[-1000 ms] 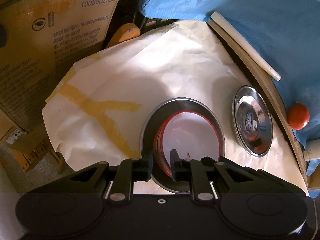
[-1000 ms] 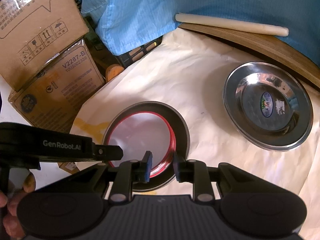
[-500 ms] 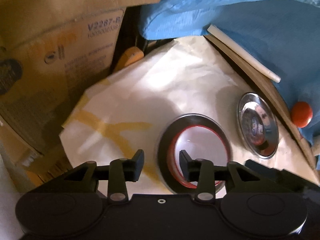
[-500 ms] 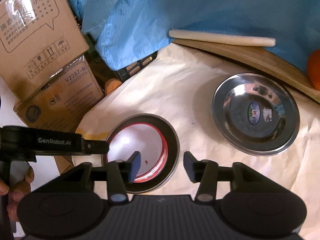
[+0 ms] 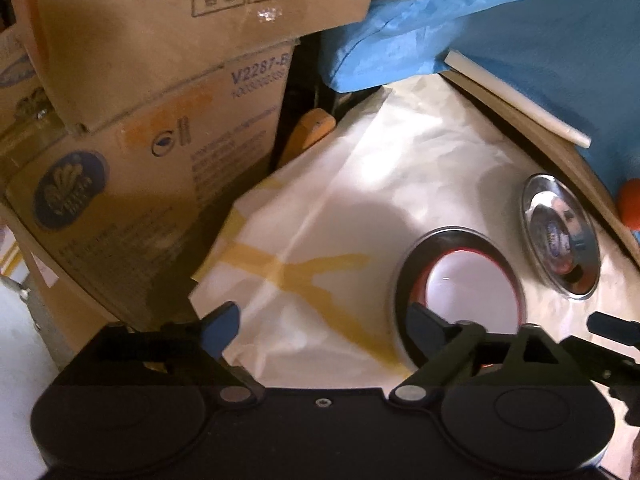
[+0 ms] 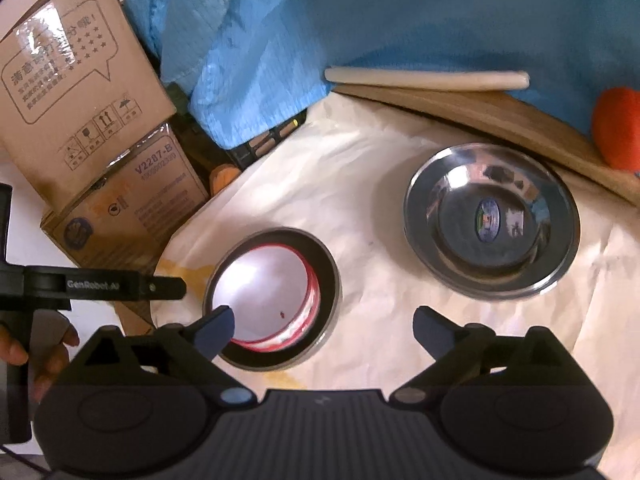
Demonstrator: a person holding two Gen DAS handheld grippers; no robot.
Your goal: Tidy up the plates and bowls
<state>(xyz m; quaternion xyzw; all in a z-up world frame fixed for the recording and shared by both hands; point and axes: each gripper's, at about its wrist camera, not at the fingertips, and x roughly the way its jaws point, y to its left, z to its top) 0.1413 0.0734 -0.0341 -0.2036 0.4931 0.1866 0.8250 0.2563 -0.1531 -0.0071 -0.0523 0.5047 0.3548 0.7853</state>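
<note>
Both jaws newly wide above nested bowl (image 6: pixel 272 292).

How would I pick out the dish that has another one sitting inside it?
Start from the cream paper sheet covering the table, below the blue cloth. Two round steel dishes sit on it; take the one nearer the brown cardboard boxes. That shiny steel plate cradles a red-rimmed white bowl, while its neighbour, the empty steel dish, shows only a small sticker.
</note>
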